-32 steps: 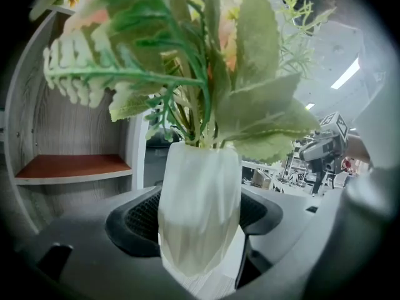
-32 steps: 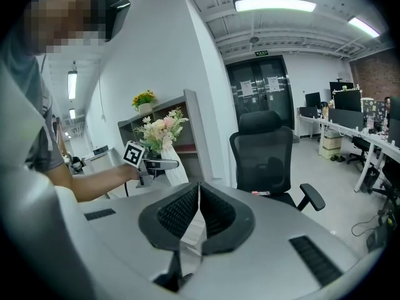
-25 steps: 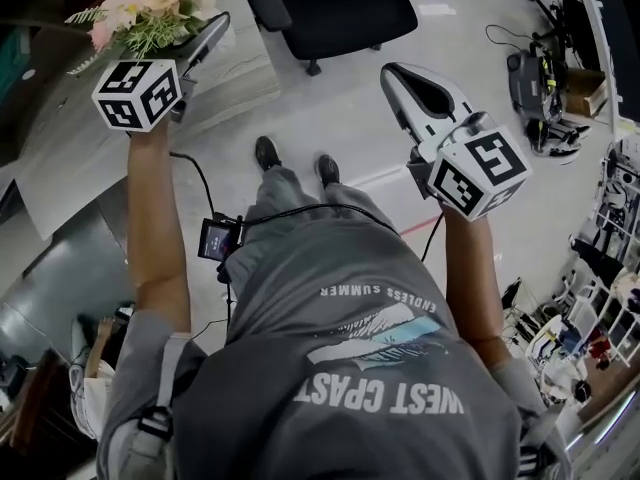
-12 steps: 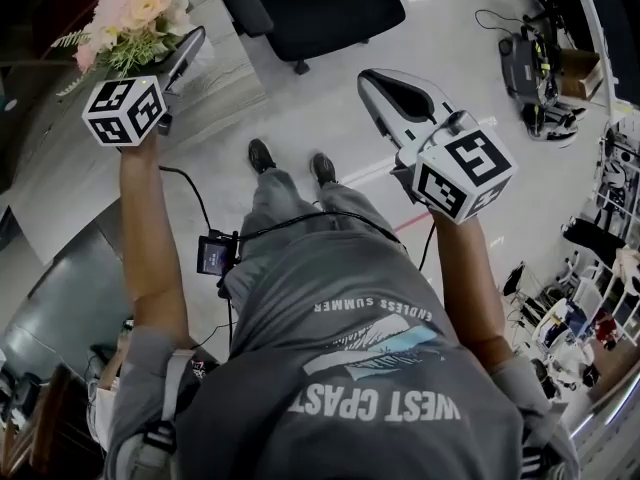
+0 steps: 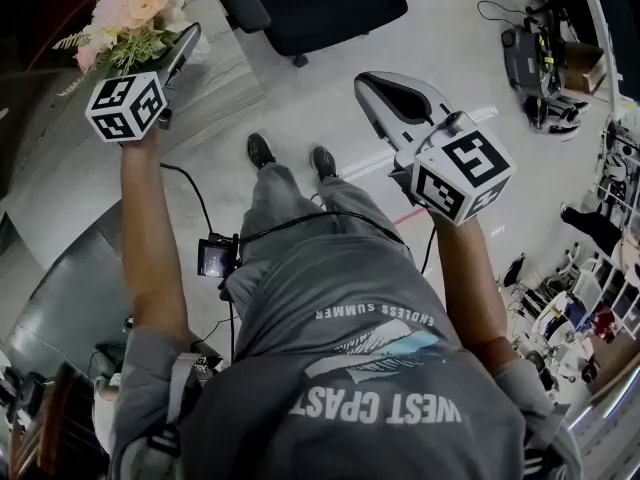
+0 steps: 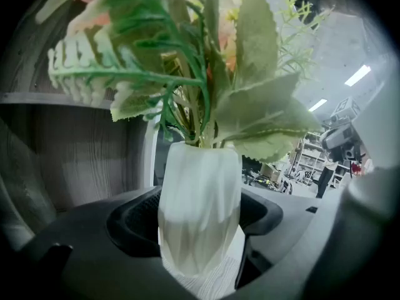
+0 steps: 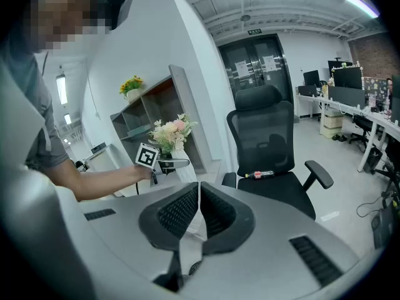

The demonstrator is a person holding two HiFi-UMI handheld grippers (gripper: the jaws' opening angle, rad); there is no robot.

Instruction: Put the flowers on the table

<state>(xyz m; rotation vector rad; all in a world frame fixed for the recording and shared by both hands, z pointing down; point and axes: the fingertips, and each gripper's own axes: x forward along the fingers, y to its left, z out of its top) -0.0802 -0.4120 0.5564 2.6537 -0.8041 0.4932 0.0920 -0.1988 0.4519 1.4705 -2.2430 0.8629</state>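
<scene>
A bunch of pink and cream flowers (image 5: 130,16) with green leaves stands in a white faceted vase (image 6: 199,211). My left gripper (image 5: 183,46) is shut on the vase, its jaws pressing both sides of it in the left gripper view. It holds the vase over the grey wood-grain table (image 5: 225,78) at the upper left; I cannot tell whether the vase touches the top. The right gripper view shows the flowers (image 7: 170,132) in front of the shelves. My right gripper (image 5: 372,83) hangs over the floor, shut, with nothing between its jaws (image 7: 198,195).
A black office chair (image 5: 310,3) stands just beyond the table's corner, with a small red item (image 7: 258,174) on its seat. A shelf unit (image 7: 153,114) behind the table carries yellow flowers (image 7: 131,85). Cables and equipment (image 5: 540,58) lie on the floor at the right.
The left gripper with the vase has shifted a little to the left over the wood-grain top. The right gripper has drifted slightly left too and stays shut.
</scene>
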